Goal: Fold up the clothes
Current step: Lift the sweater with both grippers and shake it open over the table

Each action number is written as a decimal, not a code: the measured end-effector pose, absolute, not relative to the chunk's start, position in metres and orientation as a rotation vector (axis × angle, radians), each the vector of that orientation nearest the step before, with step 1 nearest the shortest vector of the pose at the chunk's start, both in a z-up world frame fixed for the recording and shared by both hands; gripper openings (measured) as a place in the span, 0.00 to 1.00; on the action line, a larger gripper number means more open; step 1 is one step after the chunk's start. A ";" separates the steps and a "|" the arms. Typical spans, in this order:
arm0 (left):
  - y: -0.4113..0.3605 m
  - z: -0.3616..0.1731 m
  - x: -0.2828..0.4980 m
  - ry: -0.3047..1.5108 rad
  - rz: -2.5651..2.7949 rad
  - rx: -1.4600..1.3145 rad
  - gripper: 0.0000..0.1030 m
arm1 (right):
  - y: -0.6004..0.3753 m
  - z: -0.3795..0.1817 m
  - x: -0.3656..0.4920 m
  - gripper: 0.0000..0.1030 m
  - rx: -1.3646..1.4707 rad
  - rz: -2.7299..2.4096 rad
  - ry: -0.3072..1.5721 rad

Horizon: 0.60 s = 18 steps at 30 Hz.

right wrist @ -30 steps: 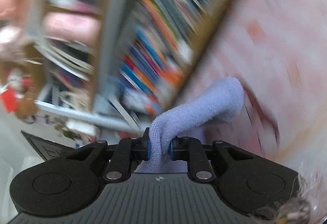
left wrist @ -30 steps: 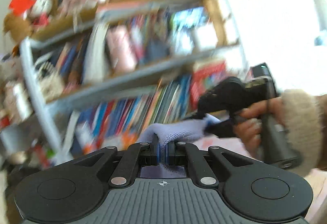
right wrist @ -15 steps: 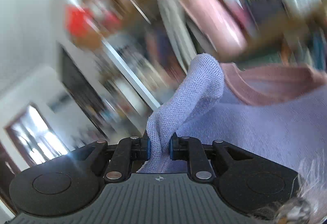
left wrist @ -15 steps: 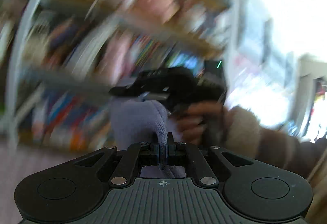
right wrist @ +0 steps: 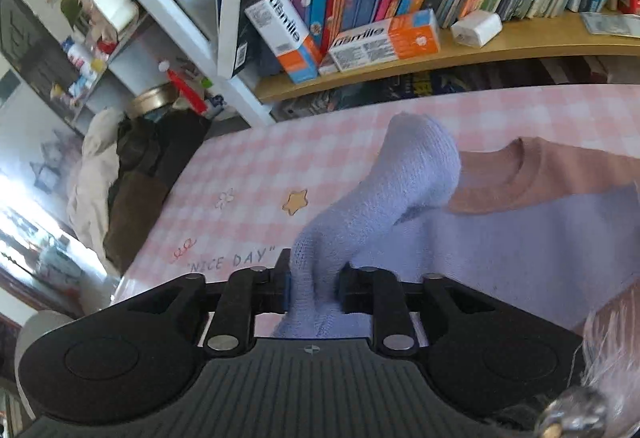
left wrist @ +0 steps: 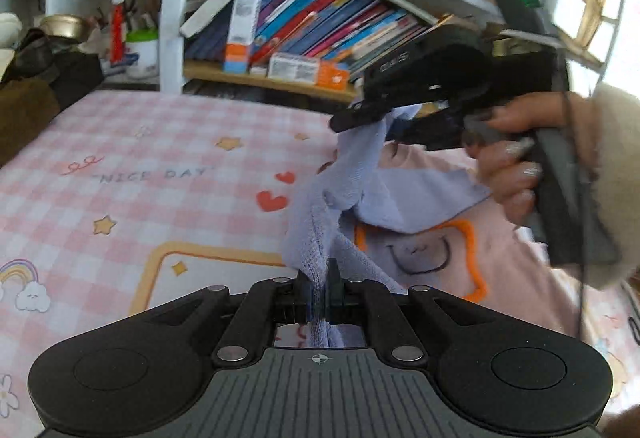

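Observation:
A knitted garment, lavender (left wrist: pixel 420 198) with a pink front and an orange-framed smiley (left wrist: pixel 424 254), lies partly on the pink checked cloth (left wrist: pixel 160 166). My left gripper (left wrist: pixel 319 278) is shut on a bunched lavender fold. A hand (left wrist: pixel 516 158) holds my right gripper (left wrist: pixel 372 114) above the garment, and lavender fabric hangs from its jaws. In the right wrist view the right gripper (right wrist: pixel 315 278) has a thick lavender sleeve (right wrist: pixel 400 190) between its jaws. They are opening, and the fabric still fills the gap and touches both pads. The pink collar (right wrist: pixel 532 174) lies behind.
Shelves of books (left wrist: pixel 320 26) and white-and-orange boxes (right wrist: pixel 384 38) run along the far edge of the cloth. A dark pile of bags or clothes (left wrist: pixel 36 86) sits at the left end, shown also as a dark pile (right wrist: pixel 136 174) in the right wrist view.
Both grippers swung down from facing the shelves to low over the checked cloth, bringing the lavender fabric along. The right jaws stand wider around the sleeve than before.

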<state>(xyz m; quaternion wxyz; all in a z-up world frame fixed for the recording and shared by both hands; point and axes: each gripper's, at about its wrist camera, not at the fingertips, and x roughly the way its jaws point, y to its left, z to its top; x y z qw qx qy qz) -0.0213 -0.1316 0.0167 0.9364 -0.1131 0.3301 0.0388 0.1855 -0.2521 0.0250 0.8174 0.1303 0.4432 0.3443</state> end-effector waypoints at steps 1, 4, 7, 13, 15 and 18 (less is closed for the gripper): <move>-0.131 0.016 -0.021 0.679 0.084 -0.227 0.05 | -0.256 0.024 0.182 0.35 0.281 0.735 0.943; -0.122 0.010 -0.016 0.692 0.106 -0.237 0.05 | -0.278 0.027 0.168 0.45 0.279 0.745 0.933; -0.112 0.005 -0.008 0.710 0.143 -0.246 0.05 | -0.312 0.025 0.145 0.48 0.230 0.725 0.920; -0.097 0.004 0.015 0.719 0.218 -0.251 0.05 | -0.399 0.008 0.106 0.48 0.145 0.526 0.932; -0.098 0.002 0.015 0.734 0.207 -0.219 0.05 | -0.427 0.001 0.097 0.48 0.166 0.441 0.950; -0.099 -0.002 0.016 0.757 0.189 -0.170 0.06 | -0.457 -0.014 0.086 0.47 0.201 0.354 0.995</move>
